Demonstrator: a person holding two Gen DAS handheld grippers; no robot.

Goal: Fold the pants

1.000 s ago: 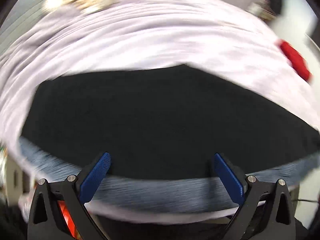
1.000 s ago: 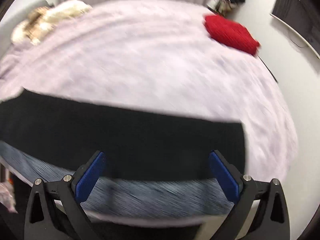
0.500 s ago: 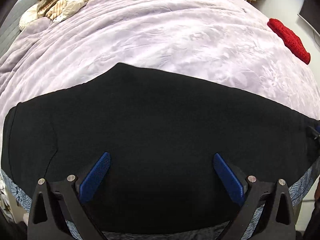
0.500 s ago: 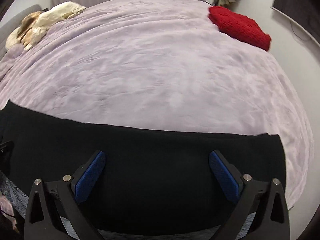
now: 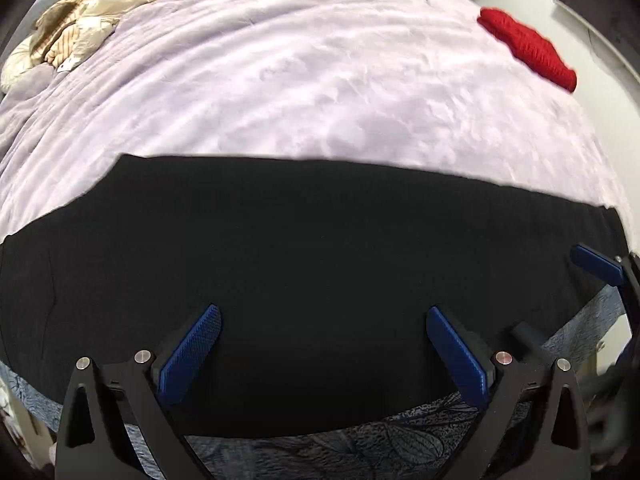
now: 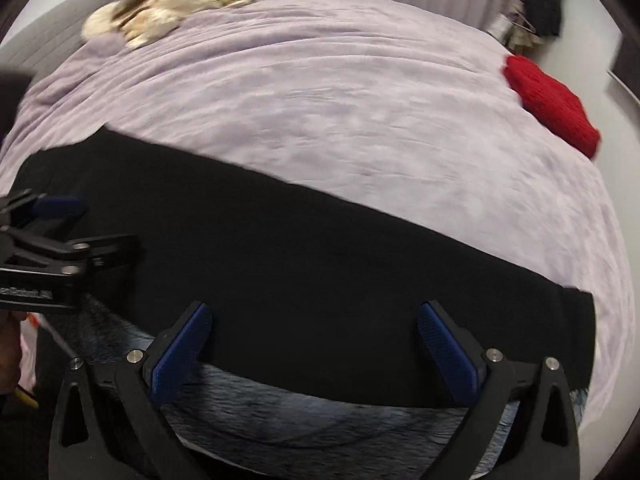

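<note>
Black pants (image 5: 304, 264) lie flat in a wide band across the near edge of a lilac bedspread (image 5: 320, 92); they also show in the right wrist view (image 6: 320, 264). My left gripper (image 5: 324, 332) is open and empty, hovering over the pants' near part. My right gripper (image 6: 316, 328) is open and empty over the pants further right. The right gripper's blue fingertip shows at the right edge of the left wrist view (image 5: 596, 266). The left gripper shows at the left of the right wrist view (image 6: 56, 236).
A red knitted item (image 5: 528, 54) lies at the bed's far right corner (image 6: 552, 106). Cream and striped crumpled clothes (image 5: 80, 32) lie at the far left. A blue-grey patterned sheet (image 5: 360, 448) hangs along the bed's near edge.
Both cameras moved closer over the pants and steadied, then shifted so each gripper now shows in the other's view. Both grippers stayed open.
</note>
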